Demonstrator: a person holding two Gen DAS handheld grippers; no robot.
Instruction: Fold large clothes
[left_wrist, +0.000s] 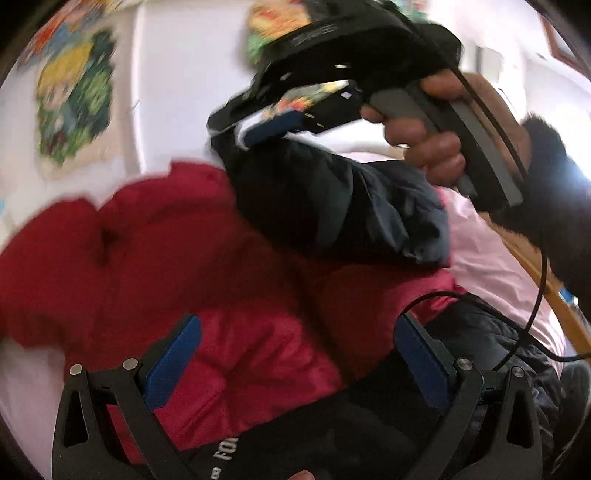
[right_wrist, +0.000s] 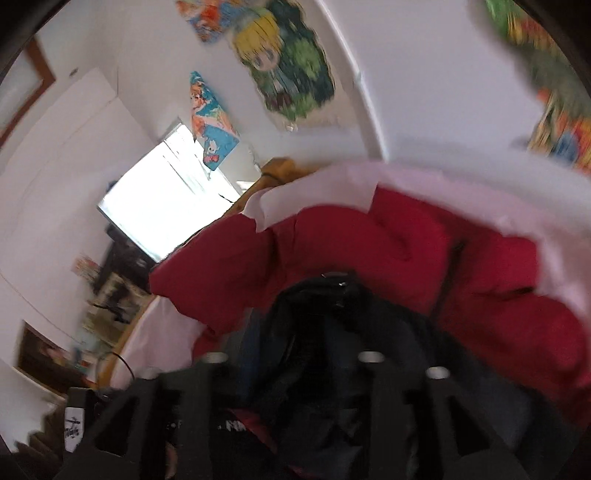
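Observation:
A red padded jacket (left_wrist: 192, 258) lies spread on a pale pink sheet (left_wrist: 491, 258). My left gripper (left_wrist: 297, 362) hovers just above it, open, with nothing between its blue pads (left_wrist: 173, 365). At the top of the left wrist view a hand (left_wrist: 432, 147) holds my right gripper (left_wrist: 232, 129). Its jaws stand apart and the wall shows through the gap. A dark navy padded fold (left_wrist: 332, 199) hangs against its lower finger. In the right wrist view this dark fold (right_wrist: 332, 332) bunches over the fingers and hides them, with the red jacket (right_wrist: 369, 240) beyond.
Cartoon posters (left_wrist: 74, 99) hang on the white wall behind the bed. A wooden bed edge (left_wrist: 554, 291) runs along the right, and a black cable (left_wrist: 539, 295) trails over it. A bright window (right_wrist: 166, 199) and cluttered shelves (right_wrist: 110, 302) sit to the left.

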